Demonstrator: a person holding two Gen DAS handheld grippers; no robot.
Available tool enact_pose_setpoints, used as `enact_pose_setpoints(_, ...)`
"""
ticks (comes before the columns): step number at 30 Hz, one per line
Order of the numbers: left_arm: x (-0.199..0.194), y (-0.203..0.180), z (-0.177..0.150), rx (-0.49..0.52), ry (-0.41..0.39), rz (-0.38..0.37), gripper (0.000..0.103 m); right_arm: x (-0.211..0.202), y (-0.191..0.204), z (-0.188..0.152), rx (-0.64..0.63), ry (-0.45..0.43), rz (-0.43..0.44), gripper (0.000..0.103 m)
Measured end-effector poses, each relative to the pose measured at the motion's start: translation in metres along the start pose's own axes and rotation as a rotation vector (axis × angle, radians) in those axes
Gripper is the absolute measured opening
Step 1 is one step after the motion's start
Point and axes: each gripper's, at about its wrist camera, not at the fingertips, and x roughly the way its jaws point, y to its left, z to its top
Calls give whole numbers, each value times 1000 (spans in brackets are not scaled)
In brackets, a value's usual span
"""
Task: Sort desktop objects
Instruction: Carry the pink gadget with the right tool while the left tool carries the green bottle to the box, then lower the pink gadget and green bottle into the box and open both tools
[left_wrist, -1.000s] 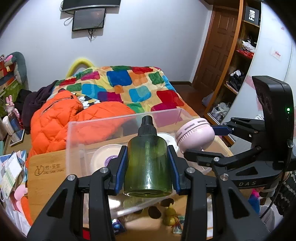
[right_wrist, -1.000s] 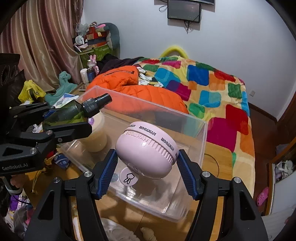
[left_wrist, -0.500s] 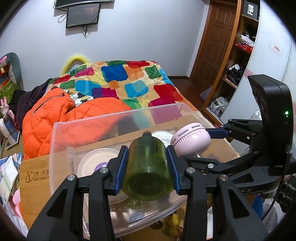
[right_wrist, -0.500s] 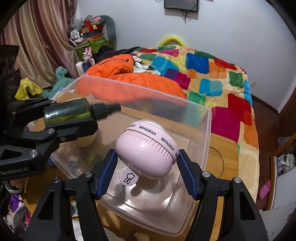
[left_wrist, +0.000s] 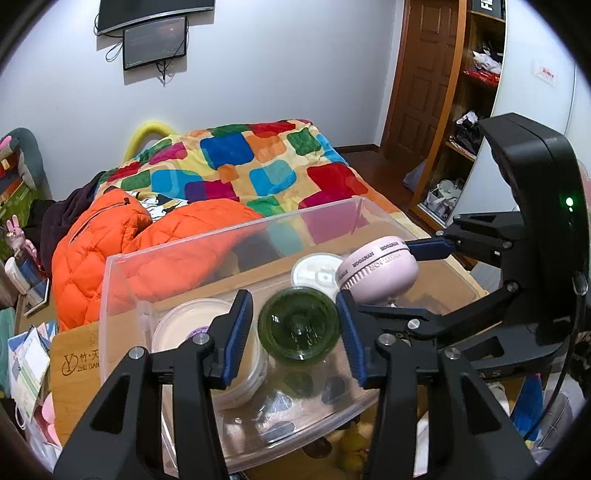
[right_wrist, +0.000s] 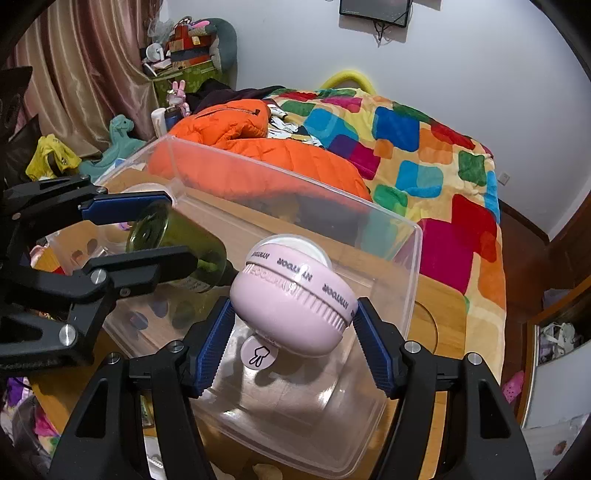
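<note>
Left wrist view: clear plastic storage bin (left_wrist: 122, 280) on the wooden surface (left_wrist: 74, 365) holds round white lidded tubs (left_wrist: 184, 325); where the upright green glass spray bottle (left_wrist: 299, 325) was clamped, left gripper (left_wrist: 295, 332) now opens around it, tipped nozzle-first into the bin, while right gripper (right_wrist: 291, 332) still clasps the pink round fan (right_wrist: 295, 295) over it.
</note>
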Motion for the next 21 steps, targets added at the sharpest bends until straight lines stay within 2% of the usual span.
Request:
enact_pose_setpoints(2, 0, -1, 0, 3, 2, 2, 49, 2, -2, 0, 6, 9, 8, 63)
enact_pose_setpoints(4, 1, 0, 0, -2, 14, 5, 57, 3, -4, -1, 14, 18, 17, 62)
enact_pose_setpoints(14, -3, -3, -5, -9, 38, 9, 58, 1, -2, -1, 37, 17, 3, 62)
enact_pose_setpoints(16, -6, -2, -6, -15, 37, 4, 58, 0, -1, 0, 42, 26, 5, 64)
enact_pose_setpoints(18, -11, -2, -7, -22, 32, -9, 59, -5, 0, 0, 37, 21, 3, 72)
enact_pose_setpoints(21, -19, -5, -9, -16, 17, -6, 61, -13, 4, -2, 24, 2, -17, 75)
